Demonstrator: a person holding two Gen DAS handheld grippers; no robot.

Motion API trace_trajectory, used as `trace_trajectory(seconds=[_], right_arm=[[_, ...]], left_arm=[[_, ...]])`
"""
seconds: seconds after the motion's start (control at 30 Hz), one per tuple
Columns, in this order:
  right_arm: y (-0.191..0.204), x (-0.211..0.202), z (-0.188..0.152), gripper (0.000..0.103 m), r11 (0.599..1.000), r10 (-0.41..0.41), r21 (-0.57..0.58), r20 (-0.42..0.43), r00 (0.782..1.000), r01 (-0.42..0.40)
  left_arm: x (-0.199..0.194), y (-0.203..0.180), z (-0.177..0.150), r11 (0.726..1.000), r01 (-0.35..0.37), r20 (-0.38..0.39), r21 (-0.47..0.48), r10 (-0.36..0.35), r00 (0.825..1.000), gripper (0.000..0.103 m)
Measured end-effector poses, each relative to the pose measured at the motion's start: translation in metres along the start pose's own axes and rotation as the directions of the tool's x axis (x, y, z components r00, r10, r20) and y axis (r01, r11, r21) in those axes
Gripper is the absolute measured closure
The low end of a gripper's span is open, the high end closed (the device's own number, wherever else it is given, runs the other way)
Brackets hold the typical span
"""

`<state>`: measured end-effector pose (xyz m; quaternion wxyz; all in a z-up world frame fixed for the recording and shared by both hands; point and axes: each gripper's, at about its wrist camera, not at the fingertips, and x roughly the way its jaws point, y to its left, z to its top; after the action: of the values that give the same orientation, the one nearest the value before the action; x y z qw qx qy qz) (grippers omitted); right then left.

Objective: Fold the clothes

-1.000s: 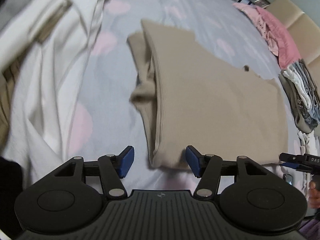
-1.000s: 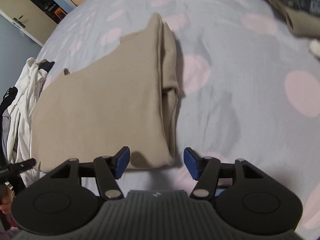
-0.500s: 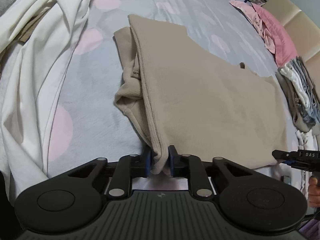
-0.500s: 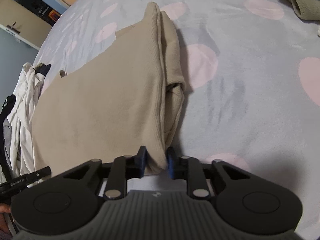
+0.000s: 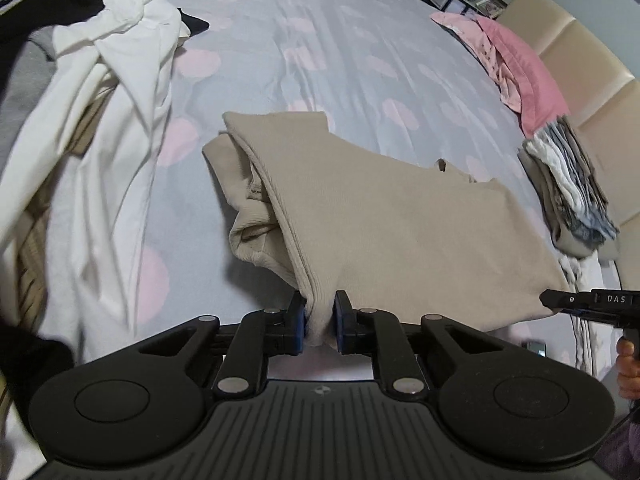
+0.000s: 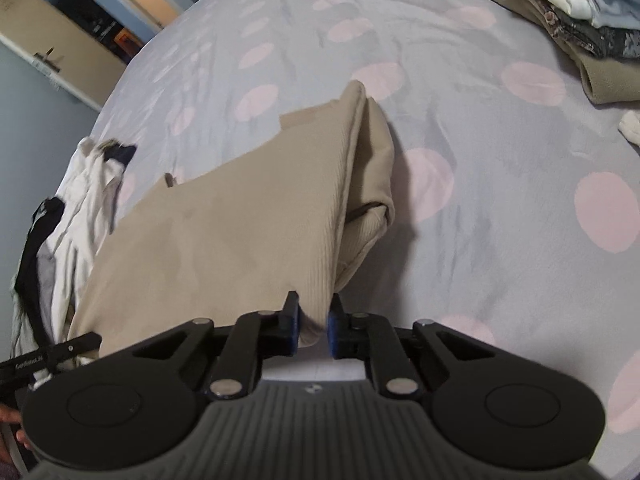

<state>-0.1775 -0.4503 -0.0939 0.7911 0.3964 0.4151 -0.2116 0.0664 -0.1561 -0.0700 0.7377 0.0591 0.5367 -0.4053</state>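
The beige ribbed knit top (image 5: 384,216) lies partly folded on the bed's grey sheet with pink dots (image 5: 320,40), its sleeves already tucked under along both long sides. The left gripper (image 5: 319,322) is clamped on the near left corner of the hem, cloth pinched between its blue pads. The right gripper (image 6: 311,326) has the near right corner between its pads, and its jaws are closing the last bit on it. Holding both corners at once keeps the hem taut and level, which suits, I judge, carrying the near edge over toward the neckline for a crosswise fold.

A heap of unfolded white and dark clothes (image 5: 100,100) waits to the left; a stack of folded garments (image 5: 568,188) sits to the right, beside a pink pillow (image 5: 520,68).

The letters "DAS" are readable on the right gripper's side arm in the left wrist view; the print on the other arm is too blurred to read.
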Motion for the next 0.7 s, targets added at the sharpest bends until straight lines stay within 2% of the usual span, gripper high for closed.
trace_trajectory(seconds=[0.23, 0.37, 0.53, 0.7], right_arm=[[0.0, -0.012, -0.051, 0.089, 0.994, -0.014, -0.108, -0.086, 0.996, 0.005], [-0.004, -0.007, -0.077, 0.089, 0.989, -0.04, -0.148, -0.123, 0.992, 0.021], [-0.009, 0.007, -0.084, 0.088, 0.985, -0.065, -0.166, -0.152, 0.986, 0.039], [-0.011, 0.01, -0.084, 0.077, 0.982, -0.084, -0.178, -0.158, 0.984, 0.055]], left_arm=[[-0.023, -0.002, -0.047, 0.999, -0.013, -0.031, 0.037, 0.014, 0.999, 0.091], [-0.018, -0.004, -0.066, 0.994, -0.062, -0.054, 0.086, 0.067, 0.996, 0.09], [-0.003, -0.005, -0.073, 0.986, -0.104, -0.086, 0.129, 0.116, 0.989, 0.088], [-0.004, -0.006, -0.076, 0.984, -0.107, -0.079, 0.146, 0.119, 0.99, 0.083]])
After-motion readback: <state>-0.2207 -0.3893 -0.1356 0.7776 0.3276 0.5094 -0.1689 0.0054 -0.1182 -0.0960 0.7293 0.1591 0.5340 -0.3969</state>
